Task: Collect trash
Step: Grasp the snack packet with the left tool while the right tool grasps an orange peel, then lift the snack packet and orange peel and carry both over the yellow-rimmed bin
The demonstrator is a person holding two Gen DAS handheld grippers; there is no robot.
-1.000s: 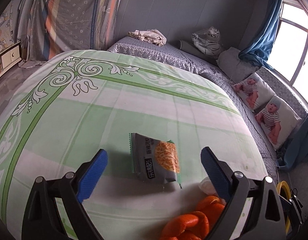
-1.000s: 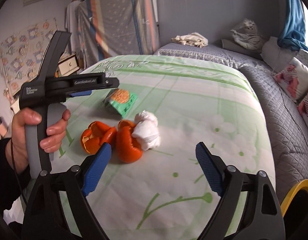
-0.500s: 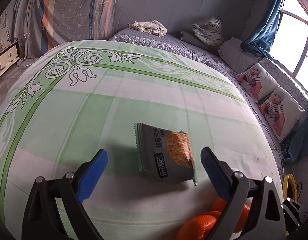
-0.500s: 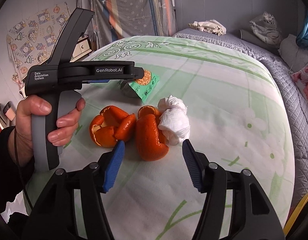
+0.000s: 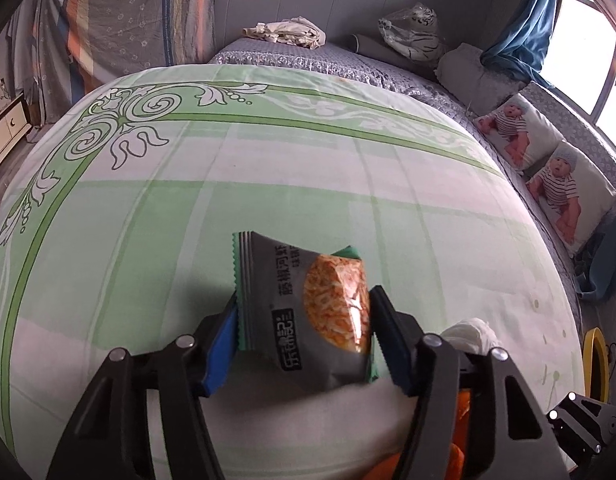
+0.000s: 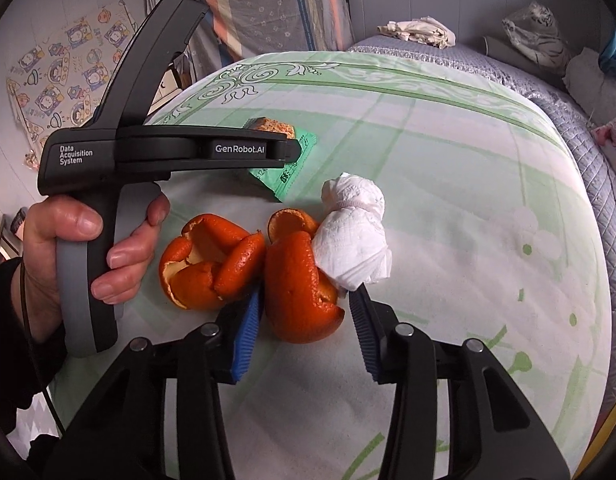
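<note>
Left-wrist view: the left tool (image 5: 304,320) has its jaws closing on a snack packet (image 5: 304,308), a flat, glossy grey foil pouch with serrated green end seals and an orange printed panel. Both blue ribbed pads (image 5: 222,344) touch the packet's side edges, and its far end lifts off the bedspread (image 5: 188,200). The bedspread is a smooth, matt cloth, pale green and white, with darker green bands and scroll ornament.

Right-wrist view: the right tool (image 6: 304,316) has its jaws closing about an orange peel (image 6: 304,288), a thick, curled shell, glossy and pitted outside. The left pad lies against the peel's side; the right pad stands just beside it, and contact there cannot be judged. The peel rests on the bedspread.

A second, opened peel (image 6: 208,264) with pale pith inside lies just left of the first peel, touching it. A crumpled white tissue (image 6: 354,236), soft and embossed, leans on the first peel's far right side. The snack packet lies beyond the first peel, partly hidden by the black plastic body of the left tool, whose grey handle a hand (image 6: 80,256) grips. Further beyond the peel, a grey quilted cover (image 6: 588,128) runs along the bedspread's far edge
</note>
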